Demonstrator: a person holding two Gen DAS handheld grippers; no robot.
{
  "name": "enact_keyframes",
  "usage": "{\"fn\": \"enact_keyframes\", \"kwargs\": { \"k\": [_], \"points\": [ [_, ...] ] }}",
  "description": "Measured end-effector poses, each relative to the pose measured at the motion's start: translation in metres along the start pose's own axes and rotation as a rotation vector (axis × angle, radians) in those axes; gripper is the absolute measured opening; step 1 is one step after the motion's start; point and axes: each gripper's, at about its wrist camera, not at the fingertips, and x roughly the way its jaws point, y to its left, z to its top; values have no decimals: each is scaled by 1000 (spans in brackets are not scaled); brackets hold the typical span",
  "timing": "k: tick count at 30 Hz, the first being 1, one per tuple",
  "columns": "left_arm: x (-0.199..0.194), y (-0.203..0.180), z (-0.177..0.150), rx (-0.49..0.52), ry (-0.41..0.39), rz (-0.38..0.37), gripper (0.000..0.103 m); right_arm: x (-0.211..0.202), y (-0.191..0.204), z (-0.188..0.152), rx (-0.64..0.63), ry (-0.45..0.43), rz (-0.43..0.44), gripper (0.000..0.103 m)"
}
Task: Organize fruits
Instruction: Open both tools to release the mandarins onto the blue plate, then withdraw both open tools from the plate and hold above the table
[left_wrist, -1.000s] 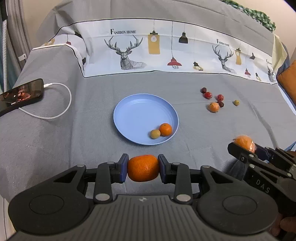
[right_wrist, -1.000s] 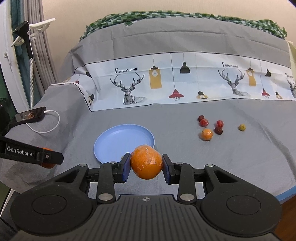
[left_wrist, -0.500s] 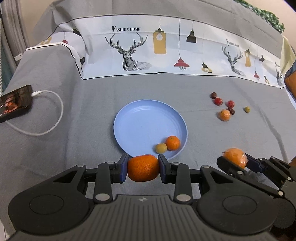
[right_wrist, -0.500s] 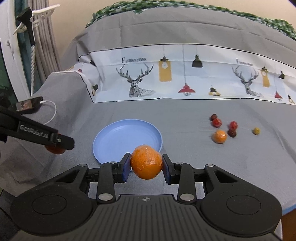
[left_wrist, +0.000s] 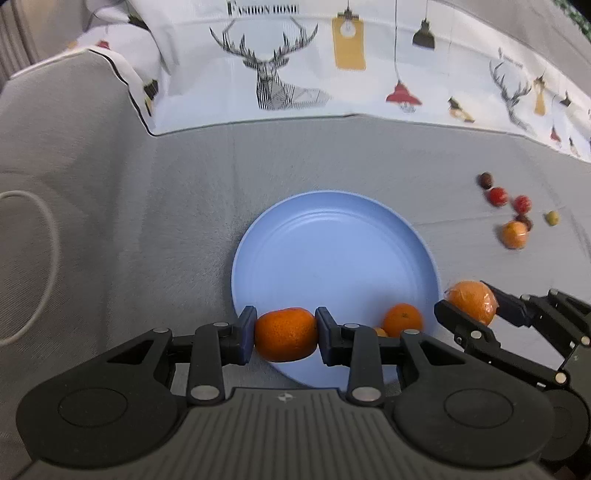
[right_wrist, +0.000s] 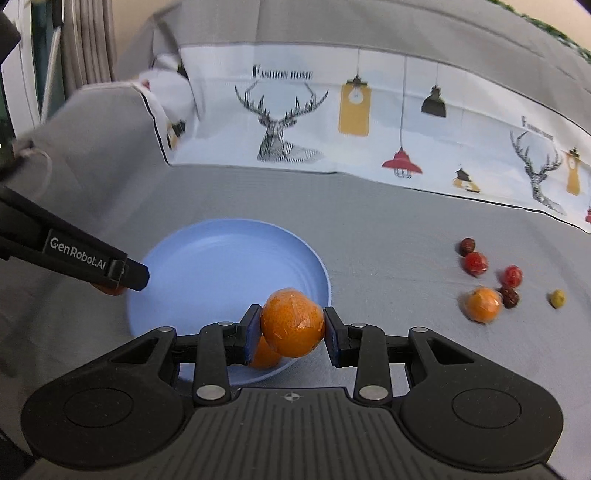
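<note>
My left gripper (left_wrist: 285, 334) is shut on an orange mandarin (left_wrist: 286, 334), held over the near edge of the blue plate (left_wrist: 332, 251). My right gripper (right_wrist: 291, 328) is shut on a plastic-wrapped orange (right_wrist: 292, 323), held over the plate's near right rim (right_wrist: 321, 269). In the left wrist view the wrapped orange (left_wrist: 471, 301) and the right gripper's fingers (left_wrist: 458, 325) sit just right of the plate. A small orange (left_wrist: 402, 319) lies on the plate, with a smaller fruit mostly hidden beside it. The left gripper's finger (right_wrist: 125, 273) shows at the plate's left in the right wrist view.
Loose fruits lie on the grey sheet to the right: a wrapped orange (right_wrist: 482, 304), red ones (right_wrist: 474, 264), dark ones (right_wrist: 467, 245) and a yellow-green one (right_wrist: 557, 298). A white cable (left_wrist: 44, 258) loops at the left. A printed pillow (left_wrist: 332, 74) lies behind.
Both grippers have moved forward and down toward the plate, each still holding its orange. The plate now looks much closer in both views.
</note>
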Motion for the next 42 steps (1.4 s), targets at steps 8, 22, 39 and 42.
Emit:
{"fn": "enact_keyframes", "kwargs": {
  "k": [8,22,39,42],
  "points": [
    [9,7,12,-14,-98,57,102,40,-1,11,-42,37,18,60],
    [-100,10,-95,-26,45,106,103,-121,19,-41,25,51,96,97],
    [-207,-20,-159,3,-177,61,103,-244,31,-65,5,-210,-19,102],
    [-217,-20,-159,3,-214,68,103,-252,35,-66,-6,-232,-24,102]
  ]
}}
